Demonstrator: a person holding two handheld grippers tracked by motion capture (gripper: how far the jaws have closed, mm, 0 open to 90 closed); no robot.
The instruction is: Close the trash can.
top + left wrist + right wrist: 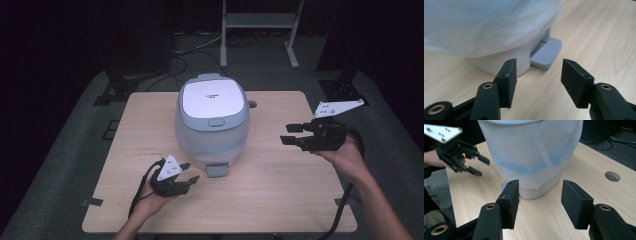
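A white and grey pedal bin (212, 120) with a plastic liner stands at the middle of the wooden table (280, 200), lid down. Its grey foot pedal (217, 170) sticks out toward me. My left gripper (191, 171) hovers just left of the pedal, open and empty. In the left gripper view the jaws of that gripper (539, 65) frame the pedal (546, 52) under the blurred bin (486, 25). To the right of the bin my right gripper (286, 134) points at it, open and empty. The right gripper view has its own jaws (539, 183) before the bin (531, 152), with the left gripper (480, 166) beyond.
A round hole (251, 104) is cut in the table behind the bin, right of it. A metal frame (260, 30) and cables (190, 47) lie on the dark floor past the far edge. Black stand feet (117, 90) flank the far corners.
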